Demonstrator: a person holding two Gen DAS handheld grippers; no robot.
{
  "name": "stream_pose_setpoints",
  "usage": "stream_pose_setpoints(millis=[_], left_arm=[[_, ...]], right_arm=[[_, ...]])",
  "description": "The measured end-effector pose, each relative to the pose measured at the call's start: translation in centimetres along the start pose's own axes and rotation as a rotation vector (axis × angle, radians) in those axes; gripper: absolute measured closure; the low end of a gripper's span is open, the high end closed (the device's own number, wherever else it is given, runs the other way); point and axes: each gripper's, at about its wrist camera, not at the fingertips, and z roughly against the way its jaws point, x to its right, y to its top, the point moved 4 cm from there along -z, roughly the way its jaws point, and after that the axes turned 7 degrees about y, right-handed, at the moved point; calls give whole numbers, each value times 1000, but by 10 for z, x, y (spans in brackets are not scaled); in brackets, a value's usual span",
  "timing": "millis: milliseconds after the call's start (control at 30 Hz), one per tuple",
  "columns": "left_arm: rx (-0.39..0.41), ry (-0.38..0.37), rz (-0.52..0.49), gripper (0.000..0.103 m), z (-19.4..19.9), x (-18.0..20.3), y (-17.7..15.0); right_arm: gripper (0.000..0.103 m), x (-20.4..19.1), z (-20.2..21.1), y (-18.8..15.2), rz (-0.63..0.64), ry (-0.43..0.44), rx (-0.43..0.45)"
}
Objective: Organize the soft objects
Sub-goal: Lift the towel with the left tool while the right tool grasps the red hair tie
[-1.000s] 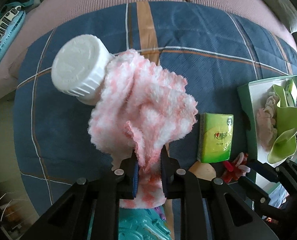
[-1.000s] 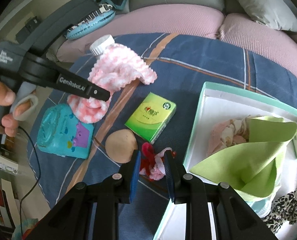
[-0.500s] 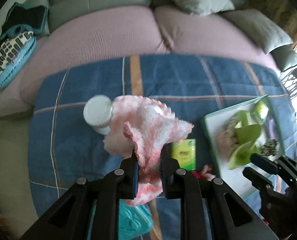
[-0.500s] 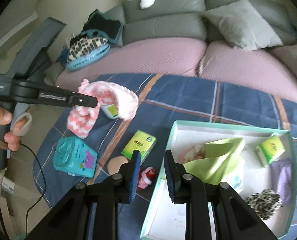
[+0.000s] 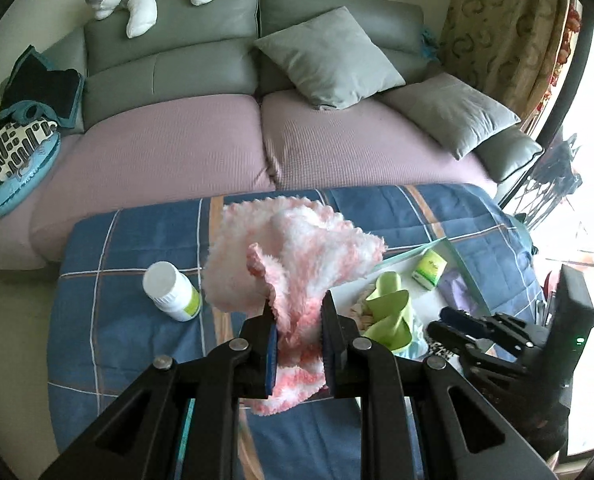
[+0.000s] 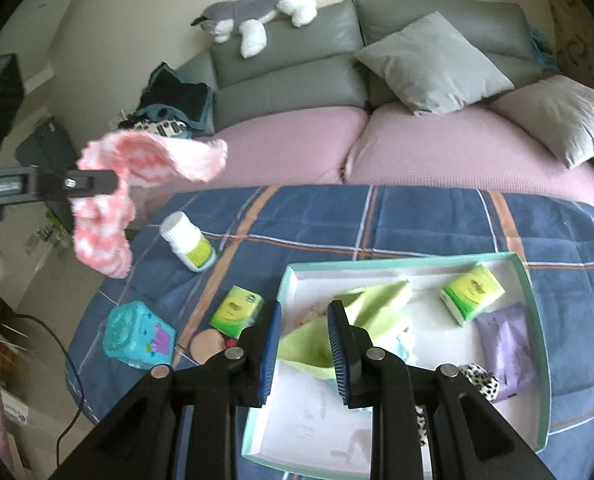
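Note:
A fluffy pink-and-white cloth (image 5: 293,248) hangs in the air, and my left gripper (image 5: 297,300) is shut on its lower folds. In the right wrist view the same cloth (image 6: 109,236) dangles at the far left, high over the blanket's edge, from the left gripper (image 6: 97,182). My right gripper (image 6: 303,308) hovers above the near left corner of the mint-rimmed white tray (image 6: 401,261); its jaws stand a little apart with nothing between them. Inside the tray lie a lime green cloth (image 6: 317,344), a green tissue pack (image 6: 473,288), a purple pouch (image 6: 505,344) and a leopard-print piece (image 6: 477,376).
On the blue plaid blanket (image 6: 417,220) lie a white bottle (image 6: 187,240), a second tissue pack (image 6: 237,306), a teal toy (image 6: 139,336), a peach round thing (image 6: 207,344) and a small red-and-white item (image 6: 231,342). Behind stands a sofa with a pink cover, grey cushions and a plush dog.
Both grippers have risen and tilted up, so the sofa now shows. The pink cloth came up off the bottle and blanket with the left gripper. The right gripper drew back from the red-and-white item, over the tray.

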Motion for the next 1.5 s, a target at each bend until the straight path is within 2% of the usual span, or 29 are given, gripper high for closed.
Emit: stream_pose_setpoints(millis=[133, 300, 400, 500, 600, 867, 933, 1000, 1333, 1467, 1500], left_arm=[[10, 21, 71, 84, -5, -7, -11], [62, 67, 224, 84, -13, -29, -37], [66, 113, 289, 84, -24, -39, -53], [60, 113, 346, 84, -36, -46, -67], [48, 123, 339, 84, -48, -47, -69], [48, 76, 357, 84, -65, -51, -69], [27, 68, 365, 84, -72, -53, -73], [18, 65, 365, 84, -76, -54, -74], [10, 32, 396, 84, -81, -63, -78], [10, 26, 404, 84, -82, -64, -79], [8, 23, 404, 84, -82, -64, -79]], right_arm=[[77, -9, -21, -7, 26, 25, -66], [77, -36, -54, -20, 94, 66, -157], [77, -49, -69, -29, 134, 78, -201], [75, -55, -84, -39, 153, 84, -245], [66, -59, -96, -47, 185, 61, -283], [62, -67, -118, -60, 246, 27, -355], [53, -70, -122, -64, 271, 15, -366], [50, -74, -123, -64, 286, 14, -367], [50, -88, -131, -73, 374, -21, -392], [54, -90, -139, -78, 390, -46, -414], [58, -90, -140, -80, 399, -53, -419]])
